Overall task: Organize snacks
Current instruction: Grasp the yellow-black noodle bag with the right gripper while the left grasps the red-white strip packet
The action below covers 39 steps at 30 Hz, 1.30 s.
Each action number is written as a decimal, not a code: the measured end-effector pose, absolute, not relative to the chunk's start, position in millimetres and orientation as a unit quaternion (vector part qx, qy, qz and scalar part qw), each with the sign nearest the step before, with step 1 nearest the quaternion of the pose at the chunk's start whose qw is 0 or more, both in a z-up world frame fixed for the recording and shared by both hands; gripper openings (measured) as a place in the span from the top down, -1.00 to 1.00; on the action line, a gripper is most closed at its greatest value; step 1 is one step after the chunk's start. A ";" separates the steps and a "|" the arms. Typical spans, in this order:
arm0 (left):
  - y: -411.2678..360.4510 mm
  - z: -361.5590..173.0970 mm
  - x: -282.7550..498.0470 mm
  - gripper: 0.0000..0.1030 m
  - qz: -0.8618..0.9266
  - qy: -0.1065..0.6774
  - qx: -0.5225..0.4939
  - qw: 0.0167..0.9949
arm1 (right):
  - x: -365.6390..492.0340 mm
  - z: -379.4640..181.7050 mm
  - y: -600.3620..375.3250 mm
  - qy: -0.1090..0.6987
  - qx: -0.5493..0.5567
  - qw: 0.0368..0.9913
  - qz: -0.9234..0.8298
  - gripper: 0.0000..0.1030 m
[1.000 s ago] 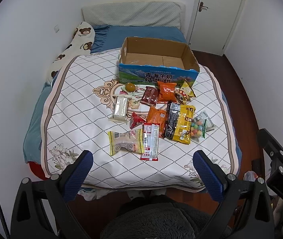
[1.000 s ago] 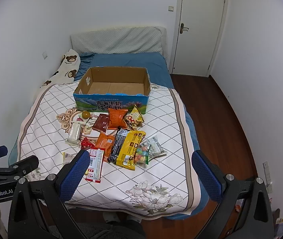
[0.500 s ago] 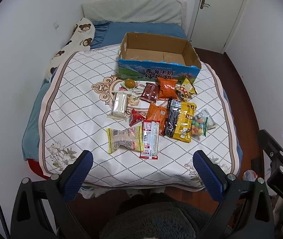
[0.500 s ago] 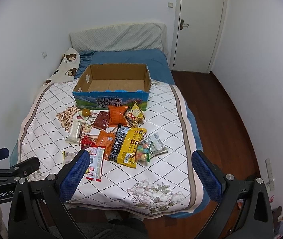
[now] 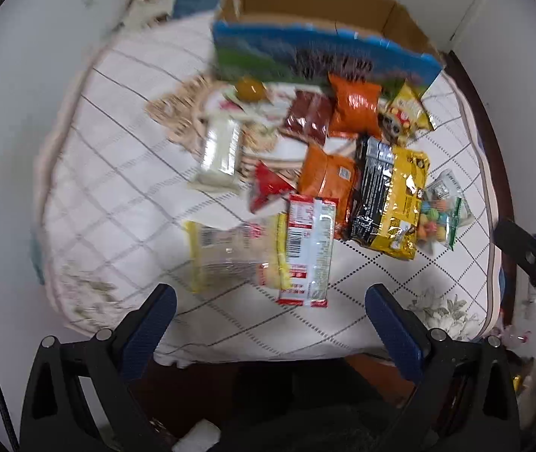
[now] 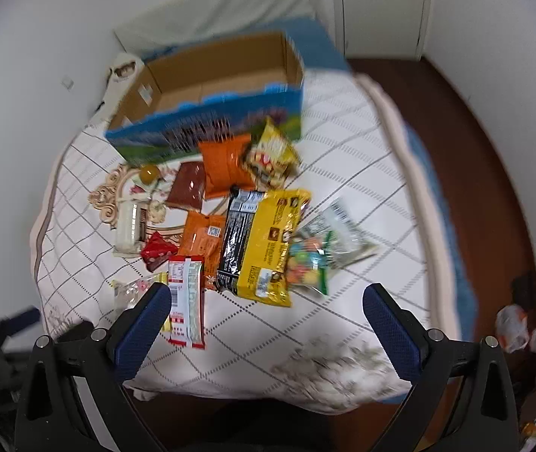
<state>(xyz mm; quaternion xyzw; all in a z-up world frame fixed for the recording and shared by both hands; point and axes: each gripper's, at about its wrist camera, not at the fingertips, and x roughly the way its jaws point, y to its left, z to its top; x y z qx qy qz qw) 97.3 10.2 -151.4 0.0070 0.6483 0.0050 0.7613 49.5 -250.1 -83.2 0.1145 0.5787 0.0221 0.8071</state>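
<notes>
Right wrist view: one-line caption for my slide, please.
Open right tool hovers over the bed's near edge, facing scattered snack packets and an empty cardboard box on the quilted cover; frame motion-blurred.

A bed filled most of both views, covered by a white quilt with a dark diamond grid, a tan ornamental motif and faded flowers near its front edge. A bear-print pillow lay against the white wall, beside a pale headboard. A white door stood beyond, above dark wooden floor
</notes>
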 end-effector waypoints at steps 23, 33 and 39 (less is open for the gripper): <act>5.2 -309.4 151.3 -0.60 0.045 0.738 -0.030 0.673 | 150.4 -221.7 -227.0 0.705 0.138 0.694 0.052 -0.95; 33.0 -299.9 167.5 -0.56 0.016 0.743 -0.034 0.668 | 169.6 -253.0 -194.3 0.730 0.118 0.674 -0.001 -0.95; 63.9 -294.4 154.5 0.00 -0.009 0.739 -0.049 0.671 | 170.8 -288.0 -189.7 0.752 0.152 0.640 -0.032 -0.70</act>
